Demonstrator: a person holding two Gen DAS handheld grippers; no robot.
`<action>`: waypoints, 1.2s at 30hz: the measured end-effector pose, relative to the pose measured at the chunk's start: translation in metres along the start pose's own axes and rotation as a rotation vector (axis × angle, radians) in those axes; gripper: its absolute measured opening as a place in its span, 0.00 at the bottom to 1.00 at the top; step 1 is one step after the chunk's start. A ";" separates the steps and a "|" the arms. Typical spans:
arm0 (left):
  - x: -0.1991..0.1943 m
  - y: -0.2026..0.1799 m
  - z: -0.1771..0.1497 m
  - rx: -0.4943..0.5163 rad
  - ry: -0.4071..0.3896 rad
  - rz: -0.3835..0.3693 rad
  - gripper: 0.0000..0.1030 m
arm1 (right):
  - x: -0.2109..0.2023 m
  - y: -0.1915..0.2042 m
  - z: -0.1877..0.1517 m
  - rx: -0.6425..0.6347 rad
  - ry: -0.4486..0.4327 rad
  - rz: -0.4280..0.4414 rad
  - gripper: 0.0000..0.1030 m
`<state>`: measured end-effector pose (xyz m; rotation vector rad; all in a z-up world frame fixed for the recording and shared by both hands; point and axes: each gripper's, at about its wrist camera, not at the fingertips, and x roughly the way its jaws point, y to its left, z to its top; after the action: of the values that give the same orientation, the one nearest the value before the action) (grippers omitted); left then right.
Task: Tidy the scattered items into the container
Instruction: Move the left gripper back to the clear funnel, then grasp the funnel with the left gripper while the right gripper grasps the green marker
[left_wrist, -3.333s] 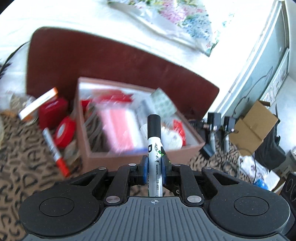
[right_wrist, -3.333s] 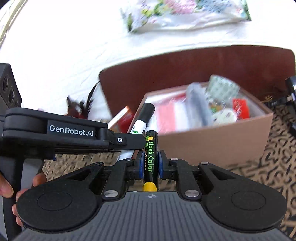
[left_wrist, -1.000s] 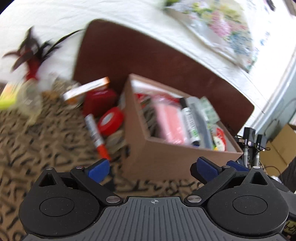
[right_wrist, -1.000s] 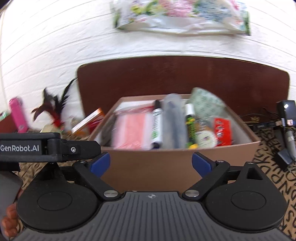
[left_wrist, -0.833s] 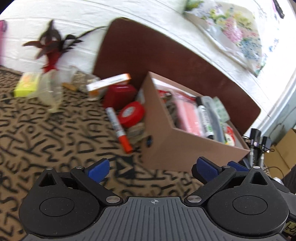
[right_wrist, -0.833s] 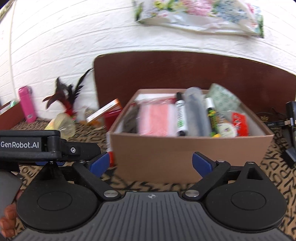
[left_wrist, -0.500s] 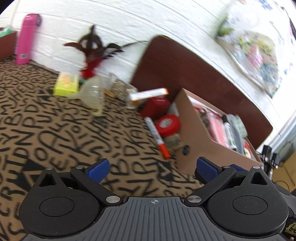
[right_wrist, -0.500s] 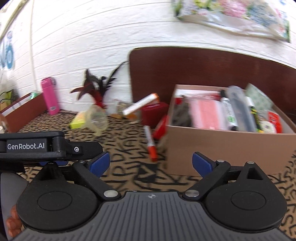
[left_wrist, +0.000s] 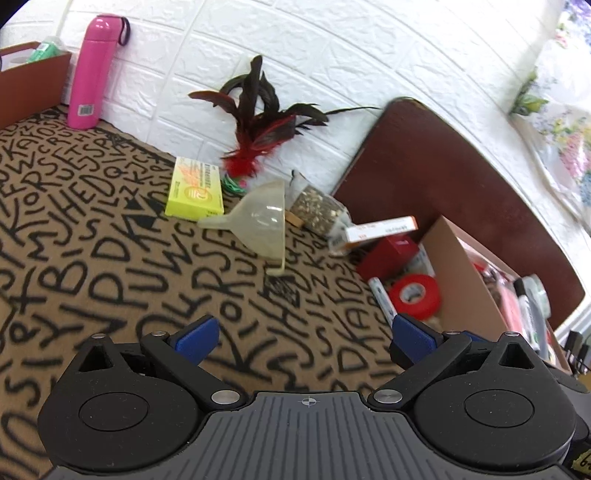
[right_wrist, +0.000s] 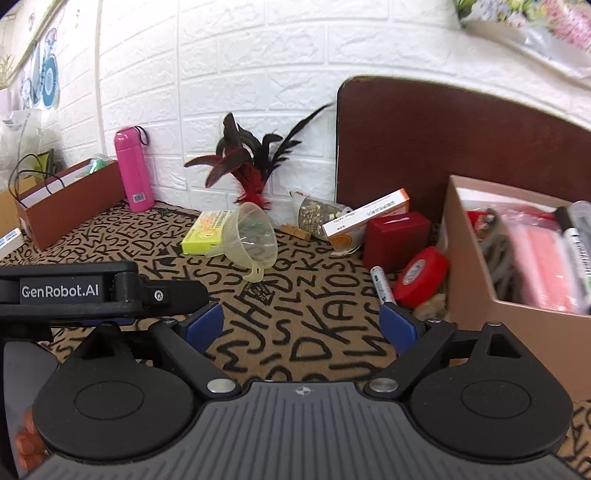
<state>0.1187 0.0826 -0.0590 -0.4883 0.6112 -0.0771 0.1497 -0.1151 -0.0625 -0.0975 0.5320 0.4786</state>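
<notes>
The cardboard box (right_wrist: 469, 266) stands at the right, holding markers and packets; it also shows in the left wrist view (left_wrist: 465, 280). Left of it lie a red tape roll (right_wrist: 421, 275), a white marker (right_wrist: 382, 286), a dark red box (right_wrist: 395, 234), an orange-and-white carton (right_wrist: 365, 216), a clear funnel (right_wrist: 251, 236), a yellow box (right_wrist: 207, 230) and a bag of seeds (right_wrist: 317, 214). My left gripper (left_wrist: 306, 336) is open and empty above the cloth. My right gripper (right_wrist: 301, 321) is open and empty, with the left gripper's body (right_wrist: 92, 291) beside it.
A red-and-black feather toy (right_wrist: 247, 166) leans on the white brick wall. A pink bottle (right_wrist: 133, 170) and a brown tray (right_wrist: 70, 199) stand at the far left. A dark brown board (right_wrist: 443, 140) stands behind the box. The lettered cloth (right_wrist: 295, 332) covers the table.
Both grippers let go of their markers, which now lie in the box. Both have swung left, away from the box, bringing the scattered items into view.
</notes>
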 end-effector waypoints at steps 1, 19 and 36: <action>0.006 0.000 0.004 -0.004 -0.001 -0.004 1.00 | 0.006 -0.001 0.002 0.000 0.001 -0.003 0.88; 0.107 0.020 0.041 -0.038 -0.046 0.101 0.89 | 0.115 -0.026 0.007 0.030 0.127 -0.158 0.69; 0.119 0.025 0.031 0.007 0.039 0.101 0.01 | 0.123 -0.048 -0.007 0.135 0.161 -0.154 0.17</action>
<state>0.2322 0.0927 -0.1120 -0.4494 0.6729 0.0072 0.2611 -0.1080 -0.1321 -0.0472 0.7077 0.2848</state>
